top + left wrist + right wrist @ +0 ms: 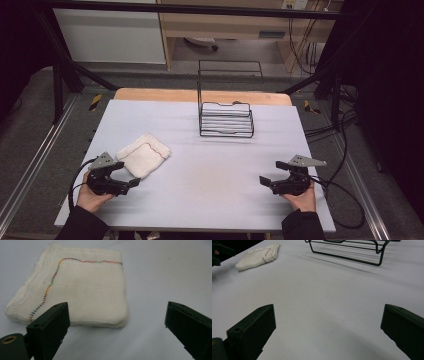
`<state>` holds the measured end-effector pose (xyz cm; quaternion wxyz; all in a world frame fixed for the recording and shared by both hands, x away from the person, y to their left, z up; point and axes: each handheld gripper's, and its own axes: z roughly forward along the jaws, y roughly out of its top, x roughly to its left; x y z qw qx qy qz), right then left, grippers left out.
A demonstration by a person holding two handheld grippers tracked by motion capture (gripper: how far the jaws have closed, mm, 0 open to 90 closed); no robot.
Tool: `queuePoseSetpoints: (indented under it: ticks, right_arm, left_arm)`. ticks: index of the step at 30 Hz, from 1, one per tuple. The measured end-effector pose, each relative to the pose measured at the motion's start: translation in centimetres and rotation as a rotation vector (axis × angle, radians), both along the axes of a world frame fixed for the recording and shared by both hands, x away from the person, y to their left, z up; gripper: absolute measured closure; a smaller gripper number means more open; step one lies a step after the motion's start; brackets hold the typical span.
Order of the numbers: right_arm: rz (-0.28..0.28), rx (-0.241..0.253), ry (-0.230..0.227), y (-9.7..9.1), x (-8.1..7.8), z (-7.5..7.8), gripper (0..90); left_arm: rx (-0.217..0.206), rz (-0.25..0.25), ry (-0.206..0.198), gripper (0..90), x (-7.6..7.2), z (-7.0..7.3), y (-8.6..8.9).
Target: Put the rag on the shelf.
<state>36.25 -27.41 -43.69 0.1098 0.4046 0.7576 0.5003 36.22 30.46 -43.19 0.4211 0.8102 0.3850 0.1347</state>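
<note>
The cloth (72, 292) lies flat on the table (210, 170), just ahead of the left gripper (128, 174) and a little to one side of its line; the nearest folded edge sits right before the jaw tips, apart from them. That gripper's jaws stand wide with nothing between them; the right gripper (270, 172) rests well off to the other side, jaws likewise wide and empty, the cloth far from it. The cloth looks light, soft and limp, folded in several layers with a coloured stitched line near two edges; it will likely sag and may unfold if lifted by one layer. The woven surface should not slip much. Best hold, I judge: pinch the thick folded edge or corner closest to the left gripper, taking all layers together. A wire rack (226, 119) stands farther ahead.
</note>
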Motion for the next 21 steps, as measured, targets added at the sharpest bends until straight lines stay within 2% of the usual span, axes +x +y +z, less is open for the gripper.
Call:
queuePoseSetpoints:
  ticks: [10,14,18,21]
  right_arm:
    - [0.001,-0.007,0.005,0.1,0.0,-0.1,0.4]
    - [0.003,-0.015,0.005,0.1,0.1,-0.1,0.4]
    - [0.005,-0.024,0.012,0.2,0.0,-0.1,0.4]
    - [0.007,-0.037,0.011,0.4,0.1,-0.2,0.4]
  left_arm:
    - [-0.007,0.016,-0.002,6.3,0.2,0.2,-0.2]
    - [0.004,0.019,-0.007,7.7,0.2,0.4,-0.5]
    - [0.006,0.023,-0.005,12.7,0.1,0.4,-1.0]
    - [0.023,0.017,-0.006,18.3,0.0,0.4,-1.4]
